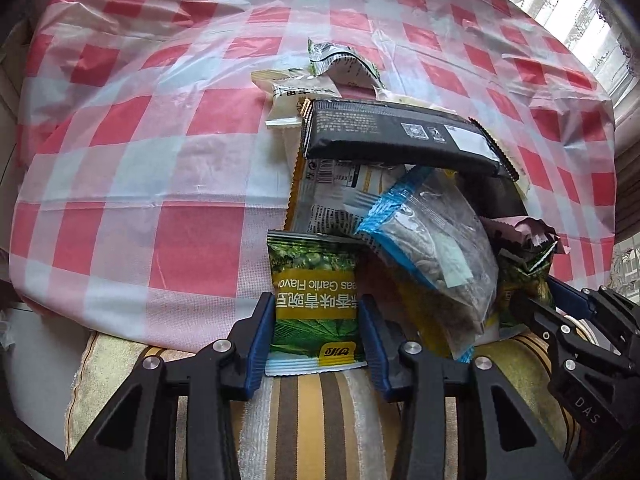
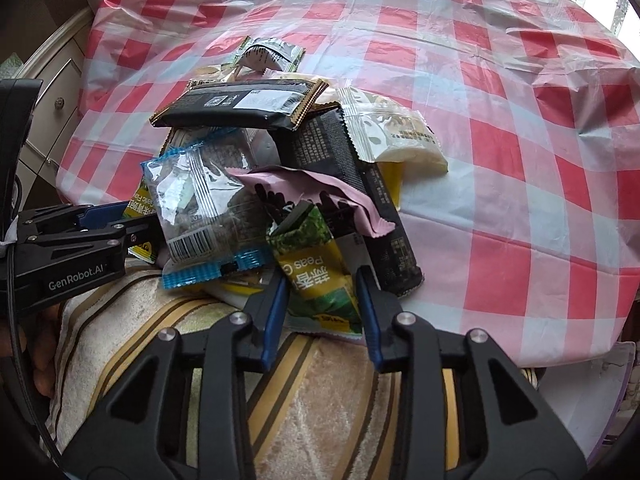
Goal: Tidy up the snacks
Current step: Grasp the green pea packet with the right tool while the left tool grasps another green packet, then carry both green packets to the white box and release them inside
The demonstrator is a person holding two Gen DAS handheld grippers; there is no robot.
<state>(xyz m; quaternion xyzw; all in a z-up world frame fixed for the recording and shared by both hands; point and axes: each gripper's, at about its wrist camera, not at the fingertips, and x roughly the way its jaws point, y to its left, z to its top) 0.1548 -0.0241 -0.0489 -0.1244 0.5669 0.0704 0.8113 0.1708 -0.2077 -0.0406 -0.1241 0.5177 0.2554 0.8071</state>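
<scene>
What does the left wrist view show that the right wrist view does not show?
Only the left wrist view: the whole front of the flat green pea packet between the left tongs.

Only the right wrist view: the cream drawer cabinet beside the table, and a second crumpled green pea packet between the right tongs.

Both: the long black wrapped bar on the pile, the clear blue-edged seed bag, and the red-checked plastic tablecloth.

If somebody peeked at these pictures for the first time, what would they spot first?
Probably the messy pile of snack packets at the near edge of the round table, on its red-and-white checked cloth. Next, the two grippers: the left gripper is squeezing one green pea packet, and the right gripper is squeezing another green pea packet. A long black packet lies on top of the pile.
</scene>
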